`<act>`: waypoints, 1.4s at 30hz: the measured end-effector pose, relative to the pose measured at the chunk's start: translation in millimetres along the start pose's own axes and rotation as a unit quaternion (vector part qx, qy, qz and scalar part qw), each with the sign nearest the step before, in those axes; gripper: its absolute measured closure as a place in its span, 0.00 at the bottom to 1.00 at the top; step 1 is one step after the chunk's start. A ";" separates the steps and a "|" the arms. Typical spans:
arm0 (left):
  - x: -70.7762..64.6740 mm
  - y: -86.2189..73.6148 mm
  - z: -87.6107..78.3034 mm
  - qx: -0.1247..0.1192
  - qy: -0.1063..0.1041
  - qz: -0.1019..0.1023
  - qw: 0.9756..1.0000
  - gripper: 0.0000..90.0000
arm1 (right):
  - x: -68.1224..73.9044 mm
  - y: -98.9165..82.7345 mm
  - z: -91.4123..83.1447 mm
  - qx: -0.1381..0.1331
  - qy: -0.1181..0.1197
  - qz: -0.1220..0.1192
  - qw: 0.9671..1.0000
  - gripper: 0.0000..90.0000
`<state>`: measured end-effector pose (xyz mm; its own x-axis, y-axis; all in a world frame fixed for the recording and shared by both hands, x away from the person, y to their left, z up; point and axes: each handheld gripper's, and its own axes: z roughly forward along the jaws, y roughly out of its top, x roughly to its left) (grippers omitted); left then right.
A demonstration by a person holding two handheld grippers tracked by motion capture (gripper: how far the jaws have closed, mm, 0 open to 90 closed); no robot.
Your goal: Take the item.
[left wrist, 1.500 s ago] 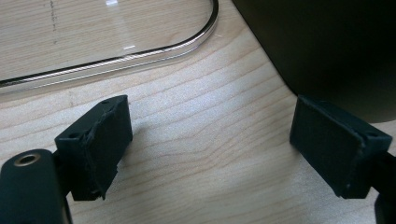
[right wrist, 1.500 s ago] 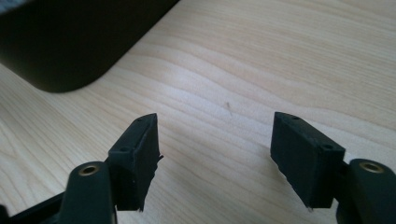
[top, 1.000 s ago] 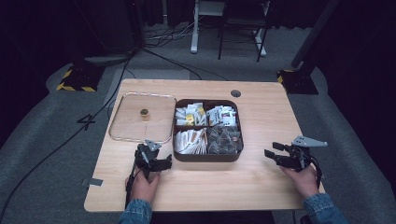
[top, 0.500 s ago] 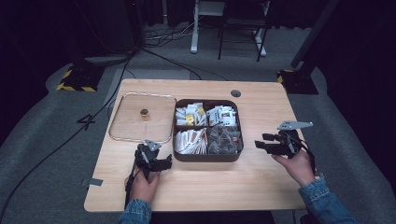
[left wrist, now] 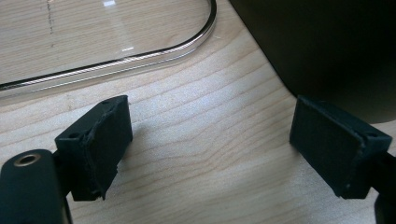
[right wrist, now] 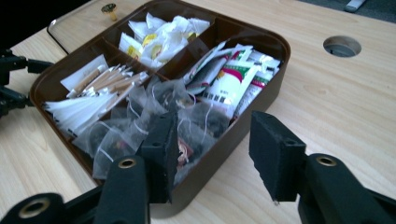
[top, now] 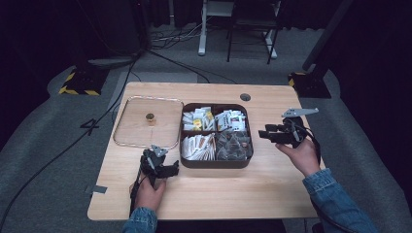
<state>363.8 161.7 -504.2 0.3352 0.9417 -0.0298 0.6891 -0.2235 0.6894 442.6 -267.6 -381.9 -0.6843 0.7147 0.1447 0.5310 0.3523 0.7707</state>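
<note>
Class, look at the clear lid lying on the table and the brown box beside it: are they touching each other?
Apart. The left gripper view shows a strip of bare table between the clear lid's rounded corner and the brown box's wall.

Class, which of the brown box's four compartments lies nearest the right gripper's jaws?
The compartment of translucent pyramid tea bags, directly before the right gripper; the other three hold paper packets.
</note>
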 end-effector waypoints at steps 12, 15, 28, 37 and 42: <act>0.4 0.2 0.1 0.000 0.000 0.002 1.000 0.15 | -0.4 30.3 27.3 0.015 0.027 0.014 0.999 0.60; 0.3 0.1 0.0 0.001 0.000 0.001 1.000 0.15 | -2.4 38.4 41.6 0.021 0.037 0.010 0.999 0.58; 0.4 -0.5 -0.6 0.001 -0.001 0.002 1.000 0.15 | -10.3 60.8 106.1 0.075 0.059 0.019 0.995 0.59; 1.4 0.4 0.3 0.000 -0.002 0.005 1.000 0.15 | -8.8 64.1 135.2 0.115 0.049 0.034 0.992 0.65; 1.3 0.4 0.4 0.000 -0.003 0.004 1.000 0.15 | -6.4 63.9 143.5 0.130 0.050 0.043 0.989 0.67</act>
<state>364.8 162.8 -504.3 0.3441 0.9385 -0.0277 0.6858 -0.2311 0.6902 552.6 -162.9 -422.6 -0.6697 0.6903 0.2738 0.6915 0.4454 0.5687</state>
